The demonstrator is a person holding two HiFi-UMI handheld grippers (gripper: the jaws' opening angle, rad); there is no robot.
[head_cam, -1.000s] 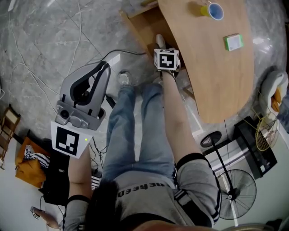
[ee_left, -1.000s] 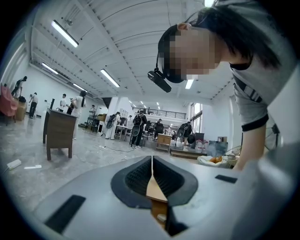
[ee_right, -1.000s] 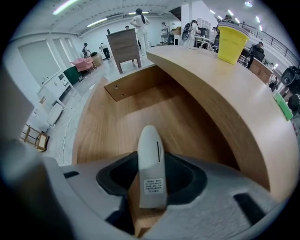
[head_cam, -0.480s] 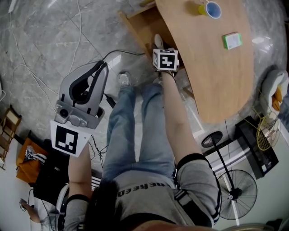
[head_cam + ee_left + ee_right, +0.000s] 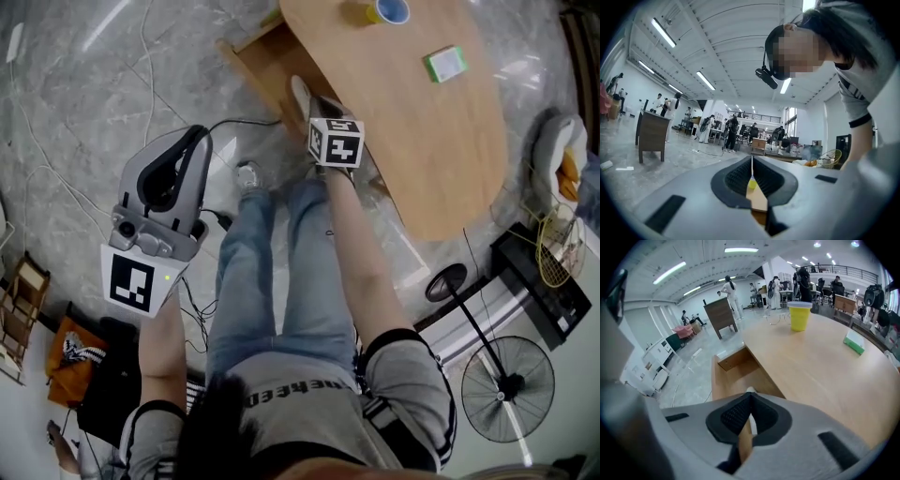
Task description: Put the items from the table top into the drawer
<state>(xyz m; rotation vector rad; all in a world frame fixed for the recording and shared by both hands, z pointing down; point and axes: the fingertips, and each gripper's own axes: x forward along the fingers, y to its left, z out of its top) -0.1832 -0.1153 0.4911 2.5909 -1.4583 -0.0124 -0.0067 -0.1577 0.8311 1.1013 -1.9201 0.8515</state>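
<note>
The wooden table top carries a yellow cup and a small green box; the right gripper view shows the cup and the box too. Beneath the table's left edge the drawer stands pulled out, also seen in the right gripper view. My right gripper hangs over the drawer's near end, pointing steeply down. Its jaws have just closed and are shut on nothing. A white rounded thing shows just past them; I cannot tell what it is. My left gripper is held level over the floor, shut and empty.
A standing fan and a black rack stand at the right of the table. Cables run over the marble floor. An orange bag lies at the lower left. A wooden cabinet stands farther off.
The right gripper has lifted a little from the drawer. The head view has swung, so the table and drawer sit further left and higher. The left gripper has shifted only slightly.
</note>
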